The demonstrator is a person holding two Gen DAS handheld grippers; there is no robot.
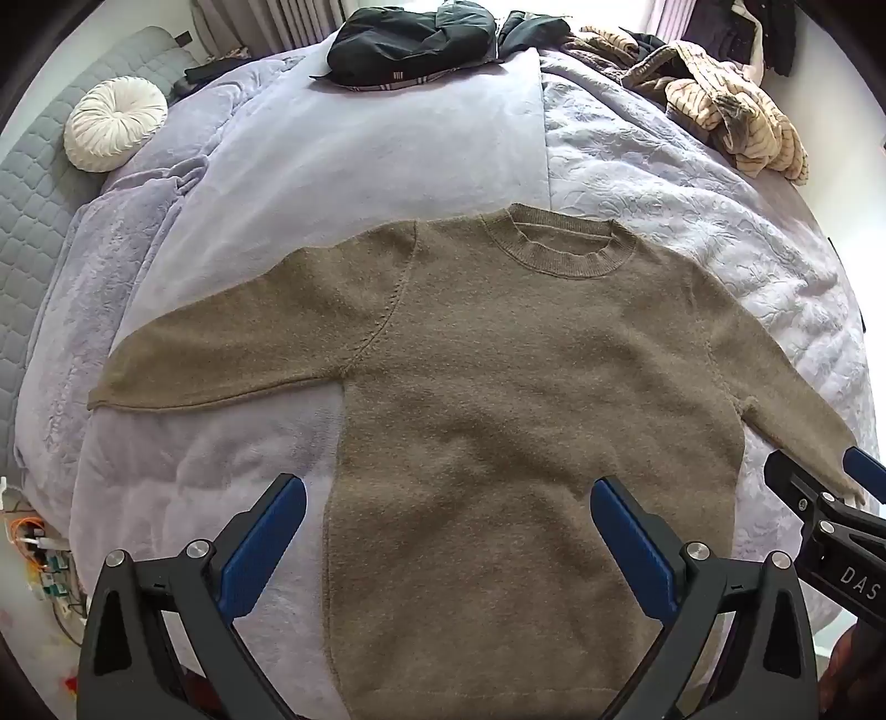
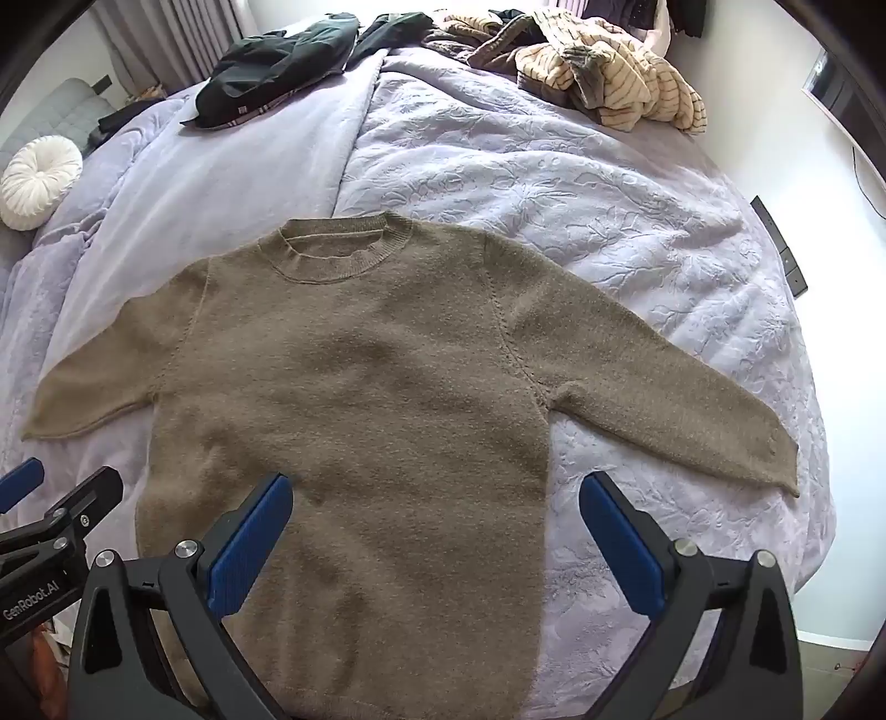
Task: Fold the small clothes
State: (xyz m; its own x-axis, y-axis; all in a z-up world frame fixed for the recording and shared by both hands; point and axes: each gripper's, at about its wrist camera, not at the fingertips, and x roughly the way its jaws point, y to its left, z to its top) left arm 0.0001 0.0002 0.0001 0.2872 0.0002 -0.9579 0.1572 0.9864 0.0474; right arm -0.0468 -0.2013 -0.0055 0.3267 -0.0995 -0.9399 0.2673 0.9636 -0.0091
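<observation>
- Left wrist view: the sweater (image 1: 498, 387) lies flat and face up on the bed (image 1: 360, 155), collar far from the camera, hem nearest, both sleeves spread out to the sides
- left gripper (image 1: 448, 531) hangs over the sweater's left side edge down by the hem, jaws as wide as they go, nothing in them, one finger over bare blanket and the other over the knit
- Right wrist view is the mirror of that: right gripper (image 2: 434, 526) is spread wide and empty, straddling the sweater's (image 2: 343, 399) right side edge near the hem
- so the thing that matters: the body's long axis runs straight away from both sets of jaws, hem to collar, and each sleeve runs off sideways
- left hand is nearer the left sleeve (image 1: 221, 354), right hand nearer the right sleeve (image 2: 664, 387), so my guess is each one folds its own sleeve inward first
- no baskets or bins anywhere that I can see, just loose piles at the far end: dark clothes (image 1: 410, 39) and a striped heap (image 1: 731, 116), plus a round cushion (image 1: 113, 124) off to the left
- nothing folded yet on this one
</observation>
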